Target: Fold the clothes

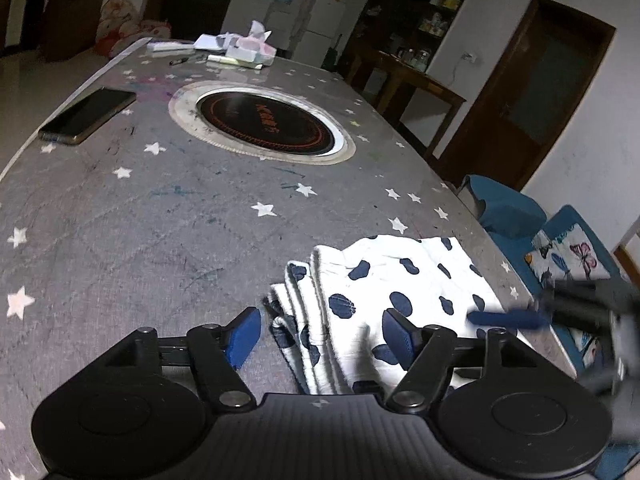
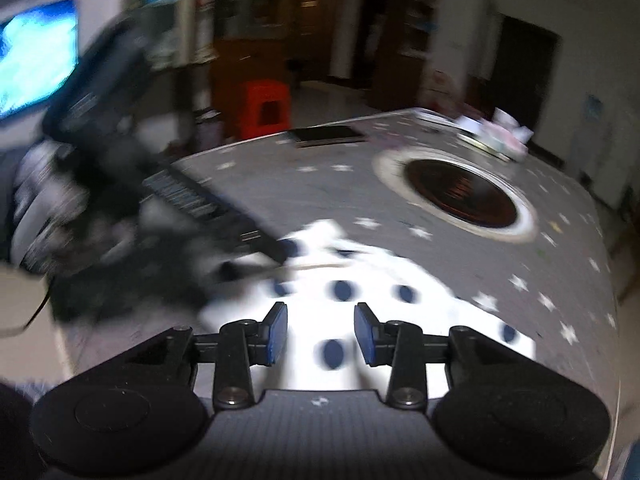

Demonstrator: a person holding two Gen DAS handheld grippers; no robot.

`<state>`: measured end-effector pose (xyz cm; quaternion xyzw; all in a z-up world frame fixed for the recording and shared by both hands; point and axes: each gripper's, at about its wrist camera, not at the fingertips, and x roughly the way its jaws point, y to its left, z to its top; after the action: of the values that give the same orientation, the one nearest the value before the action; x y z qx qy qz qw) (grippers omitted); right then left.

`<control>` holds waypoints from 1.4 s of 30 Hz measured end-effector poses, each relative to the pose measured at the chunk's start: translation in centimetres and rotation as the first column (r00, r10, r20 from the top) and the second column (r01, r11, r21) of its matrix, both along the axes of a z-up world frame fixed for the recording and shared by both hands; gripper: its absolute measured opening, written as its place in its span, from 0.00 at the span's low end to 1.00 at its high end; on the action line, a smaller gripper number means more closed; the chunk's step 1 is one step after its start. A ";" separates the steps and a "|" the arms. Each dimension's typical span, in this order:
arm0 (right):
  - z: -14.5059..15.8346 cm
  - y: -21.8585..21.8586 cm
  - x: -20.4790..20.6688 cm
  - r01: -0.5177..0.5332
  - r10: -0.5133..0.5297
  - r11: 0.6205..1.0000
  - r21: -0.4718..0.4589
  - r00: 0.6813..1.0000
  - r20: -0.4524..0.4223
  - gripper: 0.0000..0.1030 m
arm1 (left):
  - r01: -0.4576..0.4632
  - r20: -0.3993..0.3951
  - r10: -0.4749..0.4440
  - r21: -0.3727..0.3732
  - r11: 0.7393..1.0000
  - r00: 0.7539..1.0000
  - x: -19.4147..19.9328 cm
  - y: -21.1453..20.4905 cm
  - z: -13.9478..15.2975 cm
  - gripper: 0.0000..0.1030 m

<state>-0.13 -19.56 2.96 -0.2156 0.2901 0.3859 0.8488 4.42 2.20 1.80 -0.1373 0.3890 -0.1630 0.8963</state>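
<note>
A white garment with navy spots (image 1: 400, 280) lies folded on the grey starred tablecloth (image 1: 140, 220) near the table's right edge, its stacked layers showing along the left side. My left gripper (image 1: 320, 336) hovers open over the garment's left edge, one blue finger off the cloth and one above it. My right gripper (image 1: 500, 318) comes in blurred from the right, low over the garment. In the right wrist view the right gripper (image 2: 322, 334) stands open just above the garment (image 2: 400, 312), nothing between its fingers. The left gripper (image 2: 276, 258) shows as a blurred black shape at the garment's far edge.
A round induction hob (image 1: 264, 120) is set into the table's middle. A phone (image 1: 86, 116) lies at the left edge, tissues and papers (image 1: 244, 50) at the far end. A blue chair (image 1: 508, 208) and a butterfly cushion (image 1: 568, 256) stand beside the right edge.
</note>
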 end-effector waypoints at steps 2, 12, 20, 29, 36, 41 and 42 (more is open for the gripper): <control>-0.4 1.4 -1.3 -0.060 0.061 0.997 -0.045 0.998 0.022 0.37 | -0.014 -0.009 0.014 -0.018 1.000 1.000 -0.1 0.2 0.1 0.71; -4.1 6.0 -3.8 -0.178 0.230 0.942 -0.285 0.960 0.159 0.41 | -0.103 -0.097 0.089 -0.162 0.981 0.991 -0.6 1.2 -0.3 0.80; -4.4 6.6 -3.6 -0.155 0.211 0.949 -0.276 0.960 0.185 0.26 | -0.147 -0.172 0.103 -0.273 0.951 0.980 -1.1 1.5 -1.2 0.81; -2.0 5.0 -2.8 -0.106 0.136 0.983 -0.152 0.969 0.206 0.20 | -0.250 -0.285 0.135 -0.419 0.873 0.949 -1.3 2.2 -2.5 0.82; -1.3 4.4 -2.3 -0.084 0.105 0.991 -0.105 0.972 0.211 0.20 | -0.315 -0.363 0.135 -0.499 0.807 0.922 -1.0 2.0 -3.6 0.84; -1.4 4.2 -2.6 -0.085 0.102 0.992 -0.089 0.973 0.205 0.20 | -0.332 -0.384 0.133 -0.518 0.788 0.914 -0.1 1.7 -4.5 0.75; -1.4 4.1 -2.7 -0.086 0.102 0.993 -0.085 0.974 0.204 0.19 | -0.333 -0.385 0.131 -0.522 0.785 0.913 0.1 1.7 -4.7 0.69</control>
<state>-2.78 -15.47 1.59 -0.3004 0.2038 0.3896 0.8464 4.52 3.92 -2.89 -0.4750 0.4445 -0.1348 0.7474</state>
